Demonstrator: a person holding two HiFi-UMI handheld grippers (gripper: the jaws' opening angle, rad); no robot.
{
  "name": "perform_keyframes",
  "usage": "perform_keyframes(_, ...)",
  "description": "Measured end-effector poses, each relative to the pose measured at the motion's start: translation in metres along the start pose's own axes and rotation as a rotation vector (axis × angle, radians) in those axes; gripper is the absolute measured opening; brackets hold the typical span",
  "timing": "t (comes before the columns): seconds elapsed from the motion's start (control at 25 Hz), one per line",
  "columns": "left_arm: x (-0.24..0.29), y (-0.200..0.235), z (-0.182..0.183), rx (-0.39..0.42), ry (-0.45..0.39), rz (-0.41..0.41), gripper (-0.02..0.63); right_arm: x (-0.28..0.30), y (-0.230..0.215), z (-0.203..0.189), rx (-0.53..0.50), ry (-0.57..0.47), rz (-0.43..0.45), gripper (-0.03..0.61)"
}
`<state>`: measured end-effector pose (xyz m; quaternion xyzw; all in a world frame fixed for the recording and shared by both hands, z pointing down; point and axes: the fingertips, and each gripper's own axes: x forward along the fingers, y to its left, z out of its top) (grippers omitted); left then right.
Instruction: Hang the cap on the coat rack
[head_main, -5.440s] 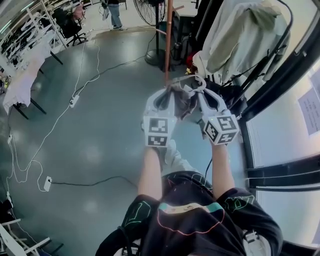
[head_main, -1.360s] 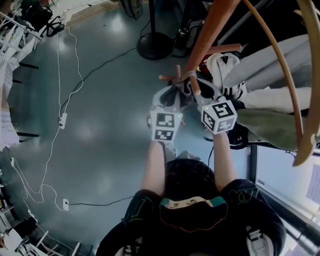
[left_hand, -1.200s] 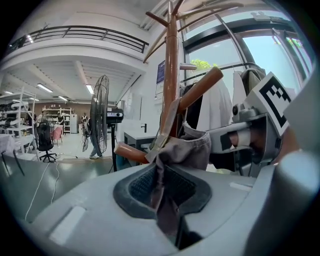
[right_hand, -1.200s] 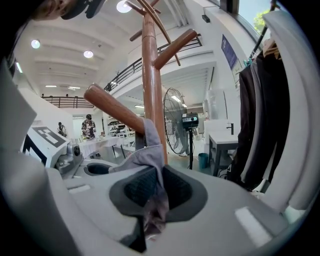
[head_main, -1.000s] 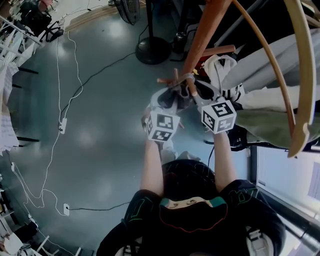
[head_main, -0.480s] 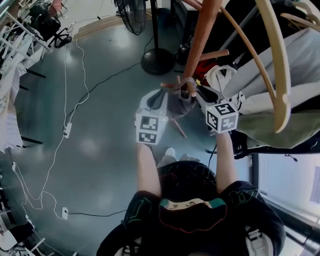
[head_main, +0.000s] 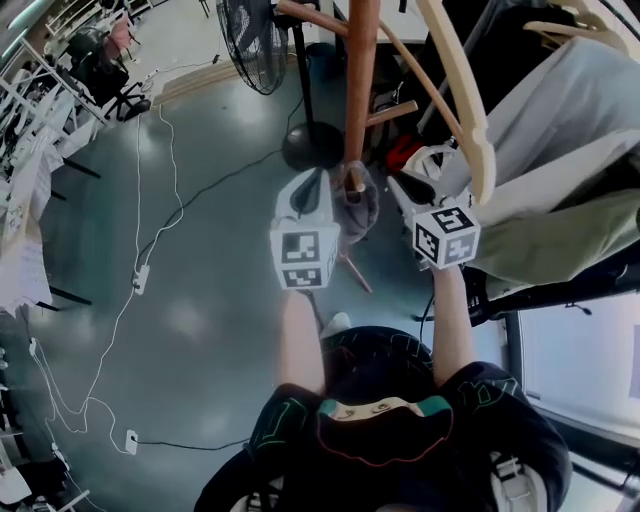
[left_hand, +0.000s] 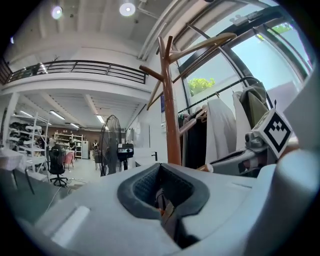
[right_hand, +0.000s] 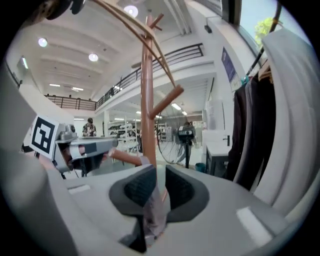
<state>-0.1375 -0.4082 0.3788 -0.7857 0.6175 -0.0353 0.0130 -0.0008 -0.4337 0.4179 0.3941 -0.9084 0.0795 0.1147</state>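
1. The cap (head_main: 357, 205) sits directly ahead of both arms, bunched dark and grey against the upright pole of the coat rack (head_main: 360, 90). It lies between the left tongs (head_main: 320, 192) and the right tongs (head_main: 397, 192).
2. From the head view, neither hand is clearly nearer. The left tongs come in from the cap's left flank and the right tongs from its right, and both touch the cloth.
3. The short peg (head_main: 351, 178) is what the next move depends on. It juts from the pole at the top of the cap, with its long axis slanting outward and up toward the person. The cap appears to be draped at or over the peg's tip, but the cloth hides whether it has truly caught.
4. Left tongs — in the left gripper view the jaws are pressed together, with only a thin dark strip showing in the seam. That strip is probably the cap's edge, though so little of it shows that I can't be certain.
5. Right tongs — in the right gripper view the jaws are pinched onto a fold of pale grey cloth from the cap, which hangs out below the pads. The pole rises just beyond them, and the peg (right_hand: 125, 156) runs in from the left.
6. My judgement is that the hang is nearly done. What remains is to check that the cloth is seated on the peg, then spread the jaws and let go.
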Motion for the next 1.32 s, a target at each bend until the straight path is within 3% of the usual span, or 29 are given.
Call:
perform_keyframes(0.12,-0.006,-0.01,0.021,-0.004,-0.031,0.042,0.011,-0.023,-0.009,0.032,0.009,-0.149,-0.048,0.003)
perform_keyframes(0.44,-0.034,-0.037,0.055,0.005,-0.127,0.118,0.011,-0.072,0.0,0.077,-0.073,-0.311,-0.064,0.003)
perform_keyframes(0.88,-0.071,-0.041,0.058,0.005,-0.14,0.232,0.01,-0.1,0.012,0.079,-0.105,-0.351,-0.023,0.003)
perform_keyframes(1.08,-0.071,-0.049,0.062,-0.002,-0.144,0.24,0.011,-0.104,0.005,0.073,-0.117,-0.308,-0.03,0.003)
perform_keyframes(1.32,-0.062,-0.066,0.052,0.011,-0.119,0.219,0.011,-0.113,-0.012,0.069,-0.083,-0.326,-0.032,0.003)
